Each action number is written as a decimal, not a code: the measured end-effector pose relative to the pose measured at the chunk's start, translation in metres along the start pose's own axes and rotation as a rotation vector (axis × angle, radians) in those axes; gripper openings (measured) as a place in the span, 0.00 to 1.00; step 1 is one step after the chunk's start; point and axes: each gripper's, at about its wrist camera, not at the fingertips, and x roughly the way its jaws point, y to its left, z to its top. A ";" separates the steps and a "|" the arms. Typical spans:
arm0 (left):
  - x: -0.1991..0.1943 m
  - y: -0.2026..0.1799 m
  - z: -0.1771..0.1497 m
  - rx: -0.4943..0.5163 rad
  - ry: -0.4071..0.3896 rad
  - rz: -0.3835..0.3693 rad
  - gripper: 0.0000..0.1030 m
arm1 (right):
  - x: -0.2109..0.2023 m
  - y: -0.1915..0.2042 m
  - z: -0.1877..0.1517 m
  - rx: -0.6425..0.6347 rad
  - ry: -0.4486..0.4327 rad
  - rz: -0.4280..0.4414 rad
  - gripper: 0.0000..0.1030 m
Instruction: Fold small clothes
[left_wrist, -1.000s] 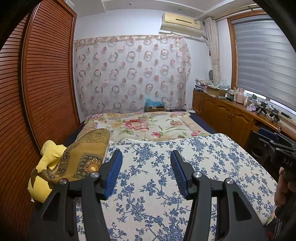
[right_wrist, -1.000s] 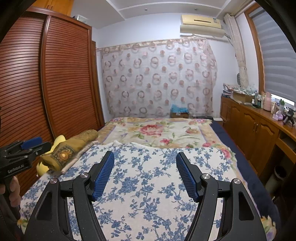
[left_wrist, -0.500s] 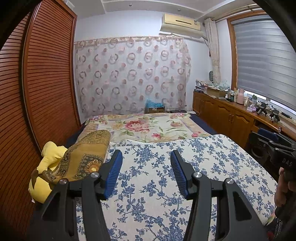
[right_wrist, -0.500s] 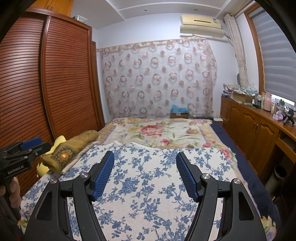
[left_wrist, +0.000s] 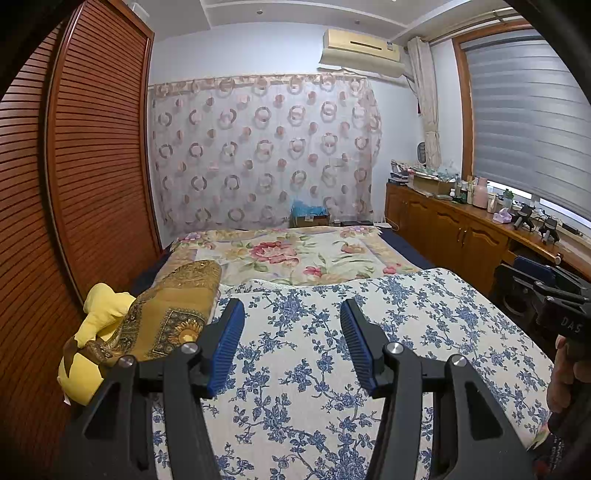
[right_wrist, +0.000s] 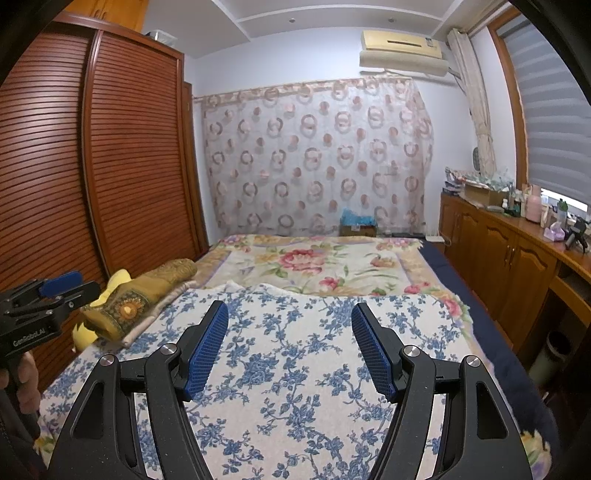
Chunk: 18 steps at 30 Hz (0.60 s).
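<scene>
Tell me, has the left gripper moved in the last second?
No. The left gripper sits at the same spot against the blue-flowered bedspread and gold cushion as before, open and empty.
</scene>
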 end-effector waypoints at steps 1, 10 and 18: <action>0.000 -0.001 0.001 0.000 -0.001 0.000 0.52 | 0.001 0.001 0.000 -0.001 -0.001 0.000 0.69; 0.000 0.000 -0.001 0.005 0.000 0.001 0.52 | 0.001 0.000 0.000 -0.001 -0.002 0.002 0.69; -0.001 0.001 -0.001 0.004 -0.002 0.001 0.52 | -0.002 -0.003 0.000 0.004 0.001 0.005 0.69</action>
